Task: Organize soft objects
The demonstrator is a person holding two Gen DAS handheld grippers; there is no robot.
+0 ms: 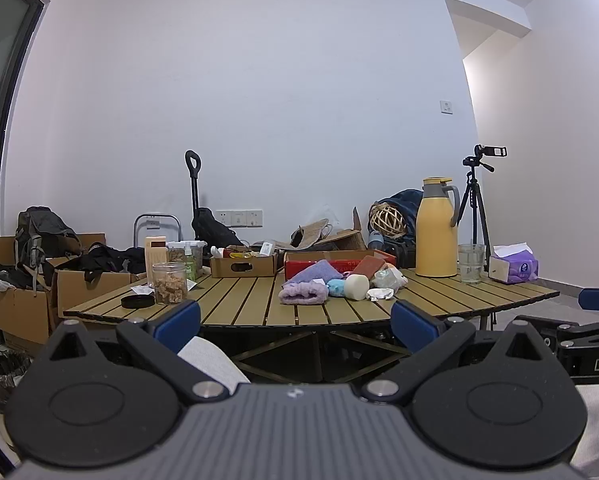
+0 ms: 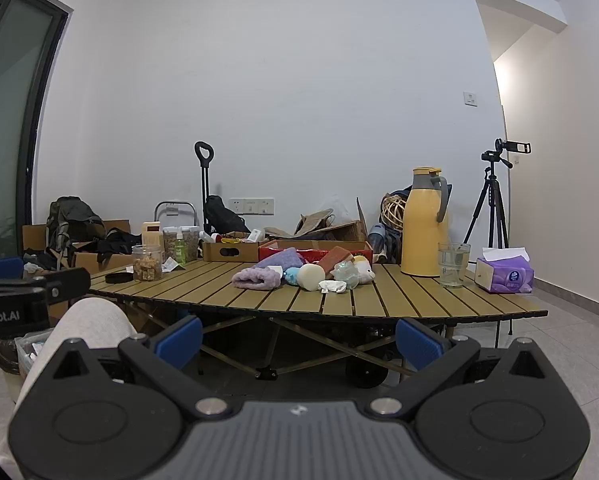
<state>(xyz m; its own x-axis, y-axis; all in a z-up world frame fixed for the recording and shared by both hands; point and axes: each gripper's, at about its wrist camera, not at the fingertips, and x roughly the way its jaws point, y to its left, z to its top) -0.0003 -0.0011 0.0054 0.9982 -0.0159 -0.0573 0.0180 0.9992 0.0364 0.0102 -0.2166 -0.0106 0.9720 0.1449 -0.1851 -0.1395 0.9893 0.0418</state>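
Note:
A heap of soft things lies mid-table in front of a red box (image 1: 339, 261) (image 2: 315, 249): a lilac fuzzy cloth (image 1: 302, 293) (image 2: 256, 278), a purple sponge (image 1: 315, 271) (image 2: 280, 258), a small blue plush (image 1: 335, 287) (image 2: 291, 275), a cream foam cylinder (image 1: 356, 286) (image 2: 310, 277), a brown sponge (image 1: 370, 266) (image 2: 335, 258), a white plush (image 1: 388, 279) (image 2: 364, 271) and crumpled white tissue (image 1: 379, 293) (image 2: 332, 287). My left gripper (image 1: 295, 322) is open and empty, well short of the table's near edge. My right gripper (image 2: 298, 339) is open and empty, also back from the table.
On the slatted table (image 1: 239, 304) (image 2: 379, 300) stand a yellow thermos jug (image 1: 433, 228) (image 2: 425, 222), a glass (image 1: 470, 263) (image 2: 453, 265), a purple tissue pack (image 1: 513, 265) (image 2: 504, 272), a snack jar (image 1: 170, 283) (image 2: 147, 263), a black lid (image 1: 137, 301) and a cardboard box (image 1: 243, 266) (image 2: 230, 251). Boxes and bags lie behind.

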